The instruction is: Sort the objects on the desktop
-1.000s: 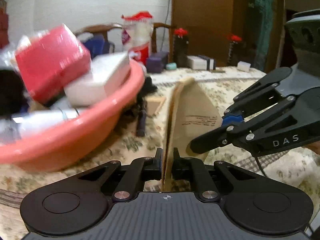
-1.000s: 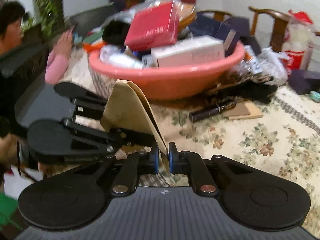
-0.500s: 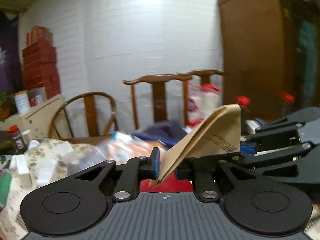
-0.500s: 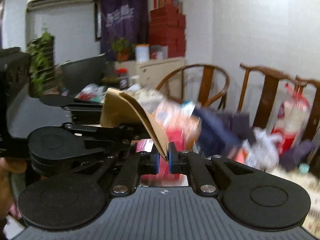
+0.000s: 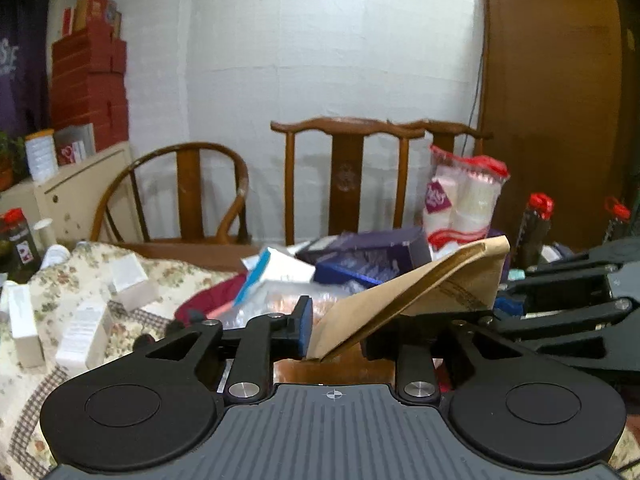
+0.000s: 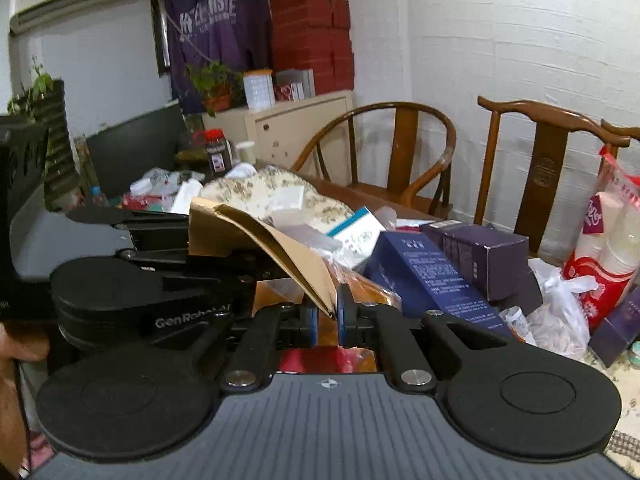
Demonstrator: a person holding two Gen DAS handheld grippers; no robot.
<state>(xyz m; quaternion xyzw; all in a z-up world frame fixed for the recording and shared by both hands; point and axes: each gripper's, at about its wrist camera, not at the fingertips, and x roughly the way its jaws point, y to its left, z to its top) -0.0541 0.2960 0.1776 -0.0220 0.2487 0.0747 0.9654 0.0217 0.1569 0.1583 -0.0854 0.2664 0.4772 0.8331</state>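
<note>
right view only: right claw pinches brown envelope corner. left view: left claw opening, envelope between pads, over surface clutter; purple boxes, chairs behind.

The folded paper envelope hangs between the two grippers, above the heap of boxes and bags on the table. The left gripper stands at its near corner, its jaws opening around it; the right gripper pinches its other edge. Three chairs stand behind the table against the wall. A bag of paper cups stands right of the heap.
</note>
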